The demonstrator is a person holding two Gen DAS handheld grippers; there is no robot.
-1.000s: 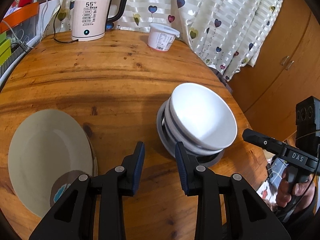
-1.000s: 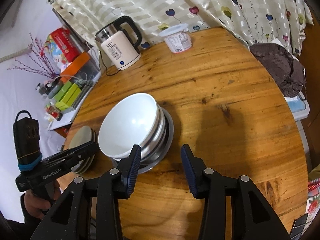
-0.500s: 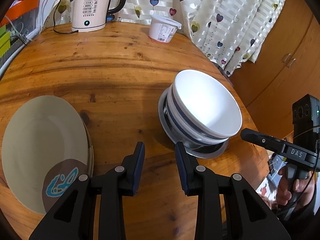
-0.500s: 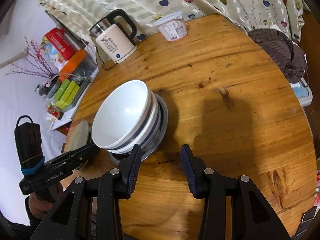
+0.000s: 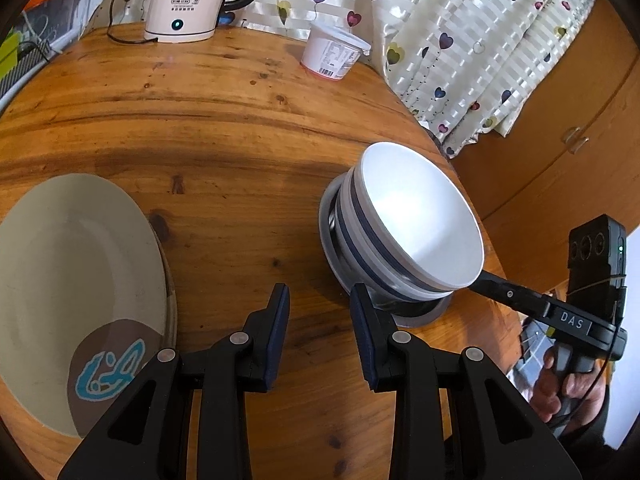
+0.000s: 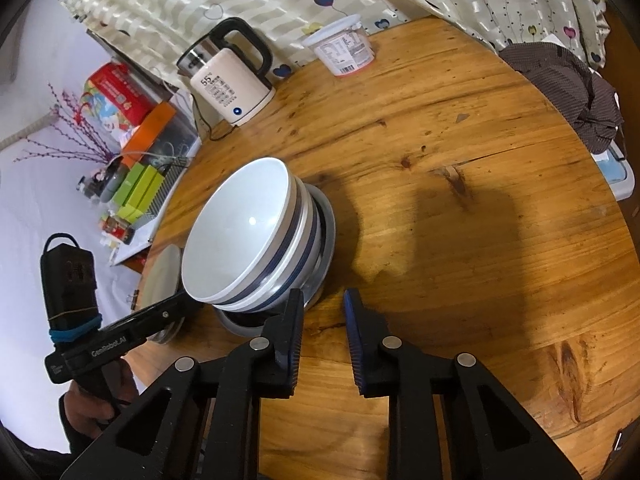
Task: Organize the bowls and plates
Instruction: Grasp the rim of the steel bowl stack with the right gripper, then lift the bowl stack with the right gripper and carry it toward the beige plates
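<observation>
The bowls (image 5: 404,224) sit stacked on a grey plate (image 5: 420,316) at the table's (image 5: 224,128) near right; a beige plate (image 5: 76,276) lies near left. The left gripper (image 5: 318,322) is apart, empty. The right gripper's (image 6: 320,320) jaws have just been closing, nothing between them.
</observation>
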